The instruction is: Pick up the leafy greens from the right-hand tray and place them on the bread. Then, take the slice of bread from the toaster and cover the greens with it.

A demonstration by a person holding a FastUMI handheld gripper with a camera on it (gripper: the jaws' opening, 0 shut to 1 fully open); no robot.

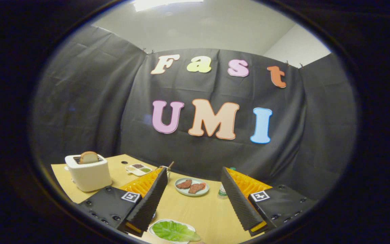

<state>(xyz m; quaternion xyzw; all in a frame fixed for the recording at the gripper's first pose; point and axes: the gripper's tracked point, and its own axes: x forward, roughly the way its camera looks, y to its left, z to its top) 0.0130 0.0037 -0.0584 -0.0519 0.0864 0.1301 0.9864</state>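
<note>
A leafy green (174, 231) lies on a white tray (153, 229) on the wooden table (198, 211), low between my fingers near their bases. Left of my left finger, a white toaster (90, 176) stands with a slice of bread (89, 157) sticking up out of its slot. My gripper (194, 171) hangs open above the table with nothing between its fingers. Just ahead of the fingertips sits a pale green plate (178, 185) with two brown slices (191, 186) on it.
A small white divided dish (137, 168) with sauces sits behind the toaster, near the table's far edge. A cup with a stick (168, 169) peeks from behind my left finger. A green bottle (222, 190) stands by my right finger. The black cloth wall closes the far side.
</note>
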